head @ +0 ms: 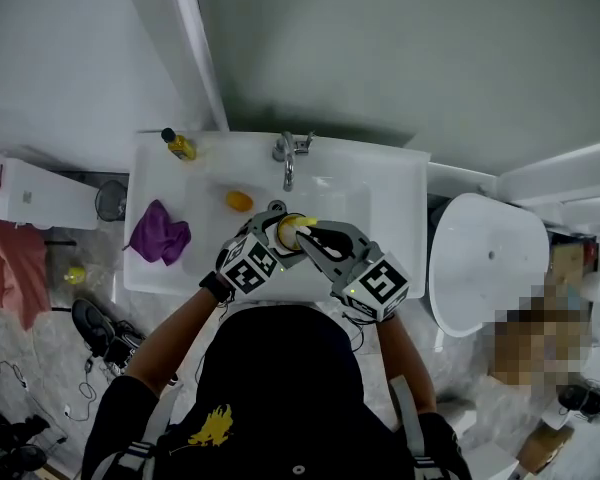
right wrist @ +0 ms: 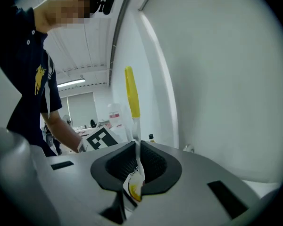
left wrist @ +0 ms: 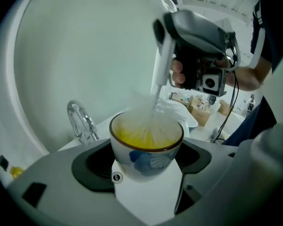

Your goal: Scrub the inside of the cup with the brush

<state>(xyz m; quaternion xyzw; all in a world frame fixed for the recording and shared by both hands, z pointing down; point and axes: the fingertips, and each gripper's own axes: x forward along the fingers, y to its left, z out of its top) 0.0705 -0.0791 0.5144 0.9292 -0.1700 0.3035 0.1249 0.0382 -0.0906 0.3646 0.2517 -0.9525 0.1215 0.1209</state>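
Observation:
A white cup (left wrist: 146, 150) with a blue pattern, a brown rim and a yellow inside stands upright between the jaws of my left gripper (left wrist: 146, 161), which is shut on it. The white bristles of the brush (left wrist: 152, 122) are down inside the cup. Its pale handle rises to my right gripper (left wrist: 198, 46) above. In the right gripper view the thin brush handle (right wrist: 137, 166) is clamped in my right gripper (right wrist: 137, 171), its yellow end (right wrist: 131, 91) sticking up. From the head view both grippers meet over the sink, left gripper (head: 268, 253) and right gripper (head: 325, 248), the cup (head: 290, 230) between them.
The white sink (head: 385, 218) has a chrome faucet (head: 289, 158) at its back. A purple cloth (head: 160, 233) and a yellow bottle (head: 179, 145) sit on its left side, an orange object (head: 239, 201) in the basin. A white toilet (head: 485, 263) stands to the right.

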